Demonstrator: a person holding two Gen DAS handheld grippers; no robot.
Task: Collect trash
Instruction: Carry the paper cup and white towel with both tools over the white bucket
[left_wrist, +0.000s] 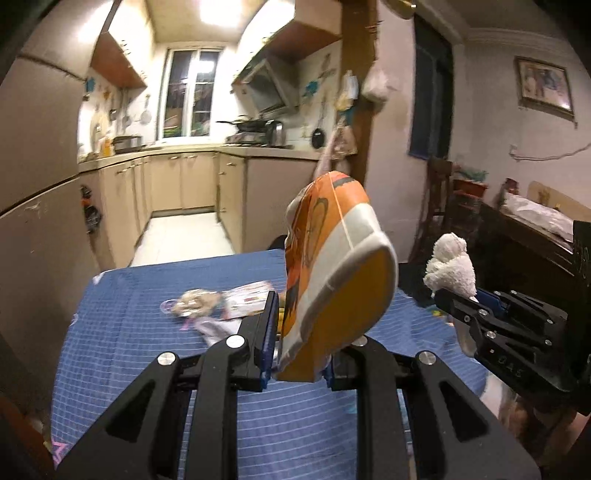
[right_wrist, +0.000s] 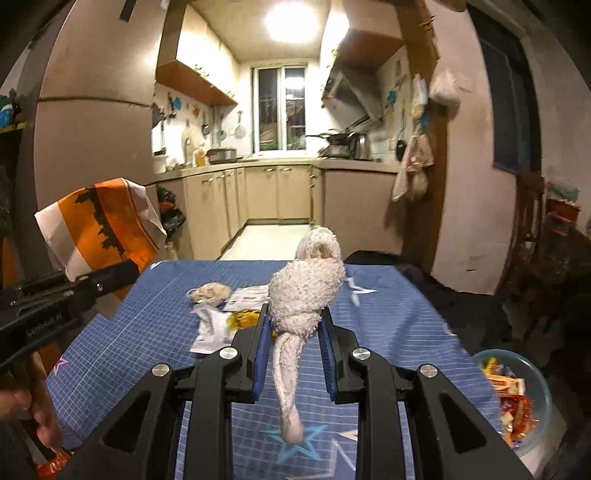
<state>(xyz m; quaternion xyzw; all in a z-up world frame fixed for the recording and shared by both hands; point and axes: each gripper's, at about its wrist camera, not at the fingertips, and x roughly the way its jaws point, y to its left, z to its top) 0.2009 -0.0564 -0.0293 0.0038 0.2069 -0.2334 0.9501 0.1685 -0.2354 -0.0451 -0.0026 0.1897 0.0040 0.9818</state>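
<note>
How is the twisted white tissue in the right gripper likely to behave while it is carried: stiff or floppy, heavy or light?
Probably floppy: the white tissue droops in a twisted tail below the right gripper, whose jaws are shut on it. Likely light, since its crumpled top stands up unsupported. Its rough, pilled surface suggests it should not slip easily.

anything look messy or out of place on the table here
Yes: loose trash still litters the far part of the blue tablecloth, a crumpled tissue wad, torn white wrappers and a yellow wrapper, lying in a scattered heap.
</note>
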